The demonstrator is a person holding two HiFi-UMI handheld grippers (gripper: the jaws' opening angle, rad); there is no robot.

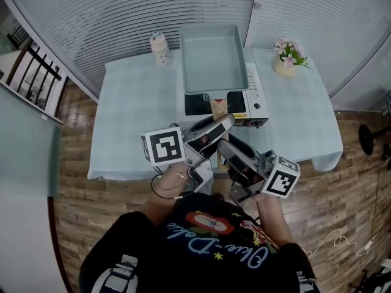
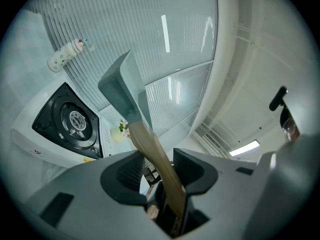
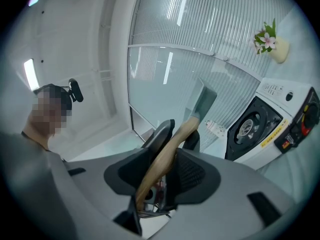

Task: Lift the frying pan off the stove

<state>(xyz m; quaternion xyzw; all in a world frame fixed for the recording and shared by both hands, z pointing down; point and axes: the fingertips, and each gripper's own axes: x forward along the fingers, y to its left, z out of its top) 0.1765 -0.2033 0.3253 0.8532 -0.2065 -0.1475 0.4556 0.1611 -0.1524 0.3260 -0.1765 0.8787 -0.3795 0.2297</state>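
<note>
Frying pan [image 1: 211, 57] up, left gripper [image 1: 225, 122] and right gripper [image 1: 223, 146] clamped on its handle [image 1: 219, 107]
Only gripper views show the stove burner [image 2: 75, 119]; handle's end hidden between jaws

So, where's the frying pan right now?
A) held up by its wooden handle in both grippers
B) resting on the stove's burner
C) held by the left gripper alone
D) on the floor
A: the left gripper and right gripper both clamp the wooden handle; the burner sits bare.

Left tool [image 2: 162, 170], right tool [image 3: 162, 166] — apparently clamped
</note>
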